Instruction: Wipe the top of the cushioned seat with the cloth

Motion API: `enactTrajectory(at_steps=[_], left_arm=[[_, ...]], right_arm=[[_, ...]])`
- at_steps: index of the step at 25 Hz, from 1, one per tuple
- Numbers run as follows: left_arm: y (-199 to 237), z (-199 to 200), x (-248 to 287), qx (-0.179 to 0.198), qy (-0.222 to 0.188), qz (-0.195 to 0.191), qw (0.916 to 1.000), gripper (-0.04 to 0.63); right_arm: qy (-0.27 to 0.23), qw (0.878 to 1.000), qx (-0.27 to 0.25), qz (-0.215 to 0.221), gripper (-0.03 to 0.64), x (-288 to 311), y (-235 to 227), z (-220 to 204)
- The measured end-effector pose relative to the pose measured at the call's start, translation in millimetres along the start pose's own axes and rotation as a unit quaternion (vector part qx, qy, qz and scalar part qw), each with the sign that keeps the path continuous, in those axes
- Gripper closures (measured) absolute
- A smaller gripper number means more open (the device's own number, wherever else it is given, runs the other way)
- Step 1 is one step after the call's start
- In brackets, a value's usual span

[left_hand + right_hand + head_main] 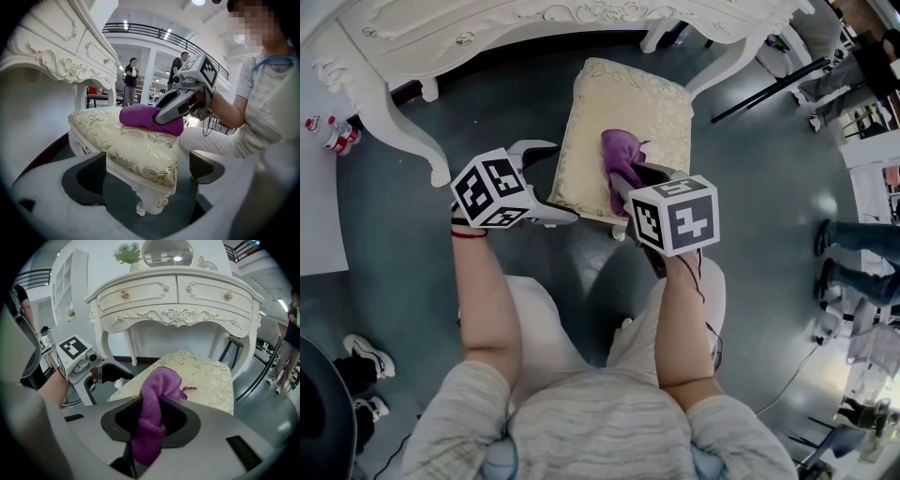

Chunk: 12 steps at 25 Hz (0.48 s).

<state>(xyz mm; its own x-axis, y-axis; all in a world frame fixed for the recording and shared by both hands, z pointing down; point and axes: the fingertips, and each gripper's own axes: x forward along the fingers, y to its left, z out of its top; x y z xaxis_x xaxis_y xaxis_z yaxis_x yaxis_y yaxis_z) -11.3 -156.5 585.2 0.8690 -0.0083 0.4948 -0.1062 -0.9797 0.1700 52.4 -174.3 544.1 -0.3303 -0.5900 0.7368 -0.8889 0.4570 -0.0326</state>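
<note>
Nearest the camera, the person (600,422) is sitting in a pale striped top and light trousers, forearms reaching out over a grey-blue floor (759,178) that is shining with soft reflections. The right gripper (628,183) is clamping its jaws on the purple cloth (620,155). A fold of the cloth is running back between the pads, and its free end is lying bunched on the cushioned seat (652,98), toward the near right of the top. The left gripper (565,181) is holding at the seat's left side with its jaws standing apart and the seat's near corner showing between them; whether either pad is touching the trim I cannot tell. The seat's top is showing cream fabric woven with gold leaves, padded and rounded at the edges, and it is sitting on a white carved frame with a scrolled leg (150,204). Just beyond, a white dressing table (178,301) is standing with two drawers, gilt knobs and carved scrollwork, and is carrying a round mirror (166,251) and a spray of flowers (127,253) on top. Farther out the room is opening into a bright hall: a dark balcony railing (154,33) is running along an upper level, two people (132,77) are standing in the distance, and another person's legs (862,253) are showing at the floor's right edge.
</note>
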Motion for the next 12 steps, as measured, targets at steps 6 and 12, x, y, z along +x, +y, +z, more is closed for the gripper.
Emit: enactTrajectory(at_steps=[6,12], left_arm=[[1.1,-4.1,-1.0,-0.005,0.004,0.001,1.0000,0.049],[3.0,-3.8,-4.0,-0.007,0.000,0.002,1.0000,0.049]], right_arm=[[-0.005,1.000,-0.016,0.023,0.518,13.6,25.9,13.6],[-0.010,0.999,-0.030,0.044,0.518,22.6,45.2,21.0]])
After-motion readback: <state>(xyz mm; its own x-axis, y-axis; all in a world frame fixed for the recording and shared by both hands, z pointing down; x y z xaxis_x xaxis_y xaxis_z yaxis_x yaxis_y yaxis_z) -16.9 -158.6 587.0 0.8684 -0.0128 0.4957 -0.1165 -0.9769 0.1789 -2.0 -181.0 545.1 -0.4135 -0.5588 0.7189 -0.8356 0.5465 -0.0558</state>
